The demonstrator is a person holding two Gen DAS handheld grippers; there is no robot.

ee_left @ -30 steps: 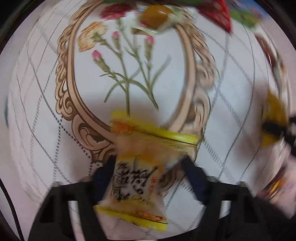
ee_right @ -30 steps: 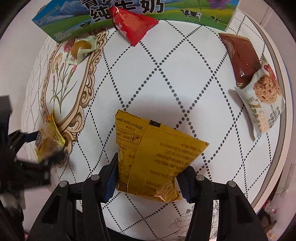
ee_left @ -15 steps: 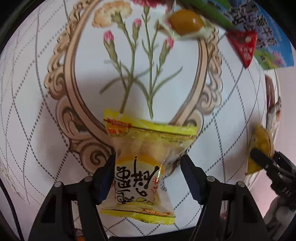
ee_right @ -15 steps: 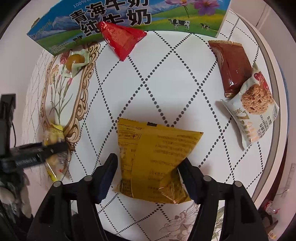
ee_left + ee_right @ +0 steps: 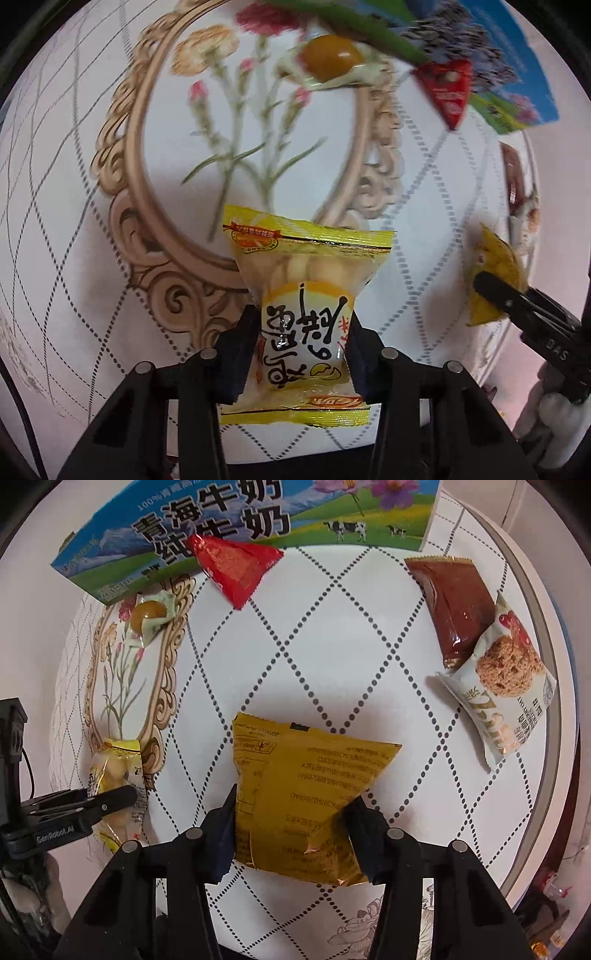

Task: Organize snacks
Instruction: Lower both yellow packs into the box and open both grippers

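The left gripper (image 5: 303,354) is clamped on a small yellow snack packet (image 5: 304,317), pinching it across its narrow middle so the sealed ends flare free above and below; the right gripper (image 5: 295,834) likewise grips a mustard-yellow bag (image 5: 306,794) by its lower half, printed back facing up. Both packs appear lifted just clear of the counter (image 5: 332,635), probably for carrying to a common spot. Beyond them, on the diamond-patterned cloth, a biscuit packet (image 5: 506,701) overlaps the end of a brown wrapped bar (image 5: 454,605) near the right rim, well apart from the rest. Farther off, a red triangular packet (image 5: 236,568) leans against a milk carton box (image 5: 240,528) lying at the far edge, and a round golden sweet in clear wrap (image 5: 149,616) rests just beside the box, on the printed floral frame. The box looks a likely gathering place, though that is only a guess.
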